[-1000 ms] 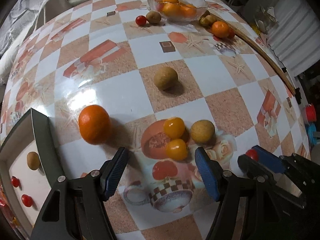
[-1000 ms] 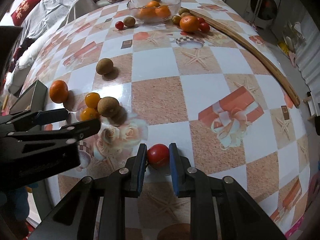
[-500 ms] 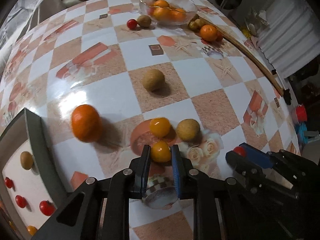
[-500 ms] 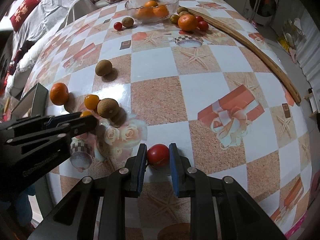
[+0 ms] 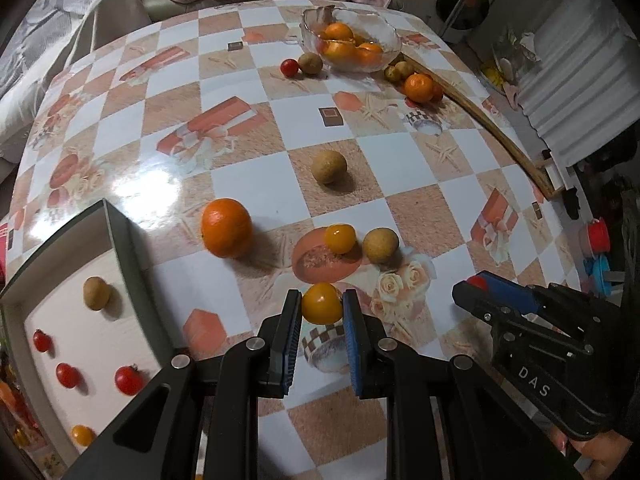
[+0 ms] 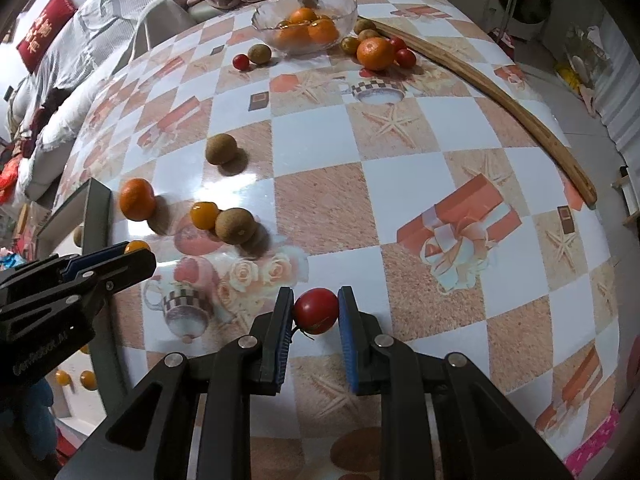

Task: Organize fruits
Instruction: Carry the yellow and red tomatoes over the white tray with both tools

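I have the small yellow-orange tomato (image 5: pixel 322 303) clamped in my left gripper (image 5: pixel 321 312), the dark-rimmed white tray (image 5: pixel 132 264) just to its left, while my right gripper (image 6: pixel 316 314) pinches a round red tomato (image 6: pixel 316 311) farther off.

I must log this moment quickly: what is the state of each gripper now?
Left gripper: closed on a yellow tomato.
Right gripper: closed on a red tomato.
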A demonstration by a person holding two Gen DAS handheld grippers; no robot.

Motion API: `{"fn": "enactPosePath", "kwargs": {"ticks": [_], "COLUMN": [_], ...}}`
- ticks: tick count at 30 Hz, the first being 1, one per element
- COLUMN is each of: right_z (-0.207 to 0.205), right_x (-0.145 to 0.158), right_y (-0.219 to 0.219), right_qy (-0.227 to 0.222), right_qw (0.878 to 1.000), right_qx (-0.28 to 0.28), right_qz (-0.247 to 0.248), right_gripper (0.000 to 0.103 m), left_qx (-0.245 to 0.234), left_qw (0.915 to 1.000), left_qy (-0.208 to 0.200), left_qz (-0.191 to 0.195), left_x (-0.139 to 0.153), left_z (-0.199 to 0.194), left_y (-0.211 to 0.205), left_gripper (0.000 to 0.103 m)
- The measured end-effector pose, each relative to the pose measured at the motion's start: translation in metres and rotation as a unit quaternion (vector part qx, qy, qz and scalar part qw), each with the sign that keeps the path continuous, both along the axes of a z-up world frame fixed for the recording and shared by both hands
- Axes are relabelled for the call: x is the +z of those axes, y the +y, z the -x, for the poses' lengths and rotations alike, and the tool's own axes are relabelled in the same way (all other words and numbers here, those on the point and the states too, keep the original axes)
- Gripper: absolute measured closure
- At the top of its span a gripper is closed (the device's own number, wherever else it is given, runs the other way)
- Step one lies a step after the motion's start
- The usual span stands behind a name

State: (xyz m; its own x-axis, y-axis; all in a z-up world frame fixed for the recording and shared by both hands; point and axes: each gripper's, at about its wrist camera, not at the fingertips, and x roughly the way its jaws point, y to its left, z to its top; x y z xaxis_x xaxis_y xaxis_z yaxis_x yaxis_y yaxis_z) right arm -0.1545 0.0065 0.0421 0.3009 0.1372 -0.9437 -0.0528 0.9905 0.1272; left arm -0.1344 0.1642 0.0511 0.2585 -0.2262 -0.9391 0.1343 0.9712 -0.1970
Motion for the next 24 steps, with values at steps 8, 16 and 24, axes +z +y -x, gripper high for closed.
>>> {"fn": "enactPosePath", "kwargs": {"ticks": [8, 16, 24], "right_z": [-0.001, -0.004, -0.006], "right_x": [0.019, 0.037, 0.051], "right_y": [0.011, 0.039, 0.078], "right_qy": [-0.001, -0.009, -0.014], "right_qw": [1.000, 0.999, 0.998], "right_qx": [0.007, 0.033, 0.068], "right_qz": [0.001, 0.001, -0.004], "right_gripper": [0.079, 0.079, 0.078], "left_qx": [0.008, 0.029, 0.071], "left_qw": [0.9999, 0.9994, 0.9973], "left_qy": [-0.007, -0.015, -0.017], "left_qz": [0.004, 0.007, 0.000], "left_x": [0.017, 0.031, 0.041], "left_z": [0.006, 0.015, 0.036], "left_y": [0.012, 0.036, 0.085], "left_gripper": [0.081, 0.081, 0.081]}}
